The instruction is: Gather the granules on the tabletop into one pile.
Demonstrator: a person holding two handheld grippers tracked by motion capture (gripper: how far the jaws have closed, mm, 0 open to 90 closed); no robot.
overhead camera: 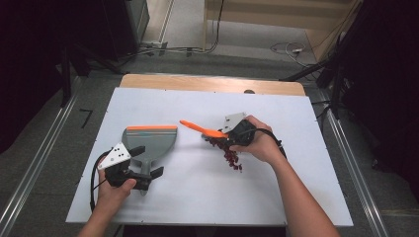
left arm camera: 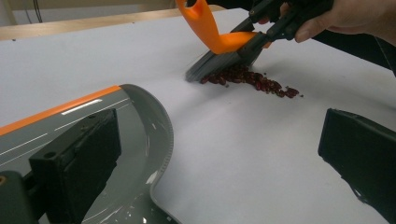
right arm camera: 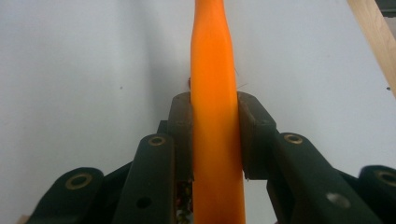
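The right gripper (overhead camera: 232, 136) is clamped on the orange handle of a small brush (left arm camera: 219, 39), jaws pressed flat against both sides of it in the right gripper view. The brush bristles rest on the white table (overhead camera: 197, 182) at the near edge of a scatter of dark red beans (left arm camera: 252, 81), right of centre. The handle's long axis runs up and away from the bristles, its free end pointing toward the table's far left. The left gripper (overhead camera: 138, 168) stands with jaws wide apart around the handle of the grey dustpan (overhead camera: 148, 140), not pressing on it; the pan lies flat, its orange-trimmed lip facing the far side, well apart from the beans. Risks, as judged: an unheld pan would likely slide when beans are swept against it; a fast stroke could scatter beans across the table; the smooth handle might twist in the grip.
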